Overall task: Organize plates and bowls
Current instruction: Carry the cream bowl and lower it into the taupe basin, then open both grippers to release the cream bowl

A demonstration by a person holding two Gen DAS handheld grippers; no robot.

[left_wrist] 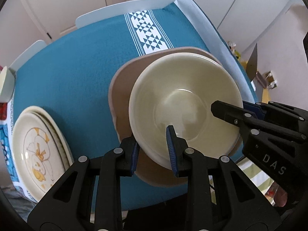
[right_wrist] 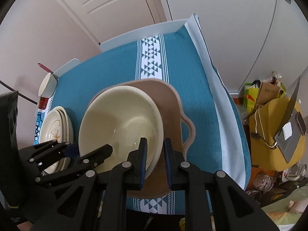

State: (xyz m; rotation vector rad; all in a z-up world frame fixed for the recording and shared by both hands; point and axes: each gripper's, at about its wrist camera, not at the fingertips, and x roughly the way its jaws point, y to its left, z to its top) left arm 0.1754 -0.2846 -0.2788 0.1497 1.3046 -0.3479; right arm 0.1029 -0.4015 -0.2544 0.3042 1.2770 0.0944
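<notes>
The cream bowl (left_wrist: 184,104) sits inside the beige handled dish (right_wrist: 173,104); both are apparently held above the teal tablecloth (left_wrist: 77,67). The left gripper (left_wrist: 154,150) and the right gripper (right_wrist: 156,161) each clamp opposite rims of the bowl and dish together. The stack of plates (left_wrist: 38,150) lies to the bowl's left, nearer the left gripper.

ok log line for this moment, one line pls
left tongs: shut on cream bowl rim | right tongs: shut on opposite rim | bowl: over beige handled dish | plate stack: beside, on teal cloth
</notes>
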